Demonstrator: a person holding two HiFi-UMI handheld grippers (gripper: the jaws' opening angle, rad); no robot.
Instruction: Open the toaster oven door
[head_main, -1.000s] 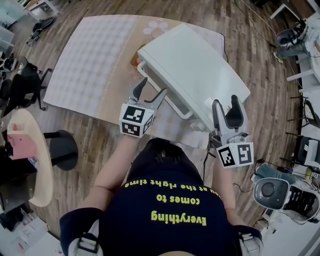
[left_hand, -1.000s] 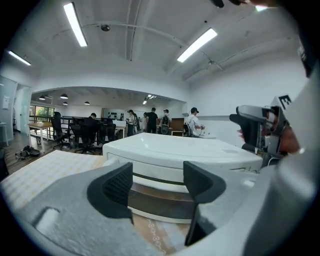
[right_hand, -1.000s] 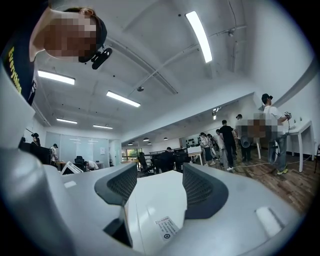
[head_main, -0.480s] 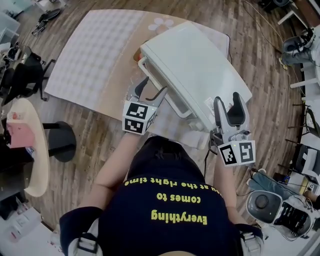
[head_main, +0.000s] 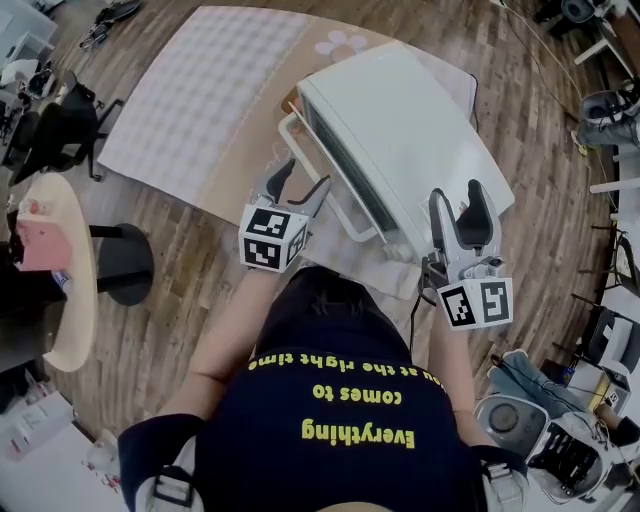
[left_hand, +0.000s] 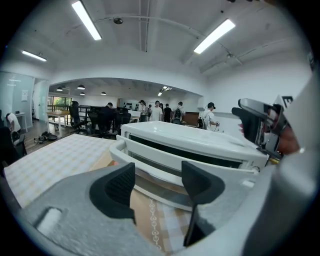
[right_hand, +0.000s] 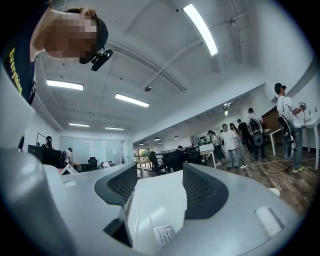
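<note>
The white toaster oven (head_main: 410, 130) lies across a cloth-covered table, its door handle (head_main: 345, 215) facing me. My left gripper (head_main: 307, 175) hovers just in front of the handle's left part. In the left gripper view the handle bar (left_hand: 156, 167) runs just past the fingertips of the left gripper (left_hand: 157, 172), whose jaws are open, have just closed a little, and hold nothing. Whether the door is ajar I cannot tell. My right gripper (head_main: 458, 192) rests open at the oven's right end. In the right gripper view the oven's white wall (right_hand: 155, 205) fills the gap of the right gripper (right_hand: 159, 172).
A checked cloth (head_main: 200, 90) covers the table left of the oven. On the wooden floor stand a round beige side table (head_main: 70, 280), a black chair (head_main: 50, 130) and grey devices (head_main: 510, 420). Several people stand far back in the room.
My left gripper has dipped slightly toward the handle and its jaws have narrowed a little. The right gripper has stayed at the oven's end. The head view has shifted a little.
</note>
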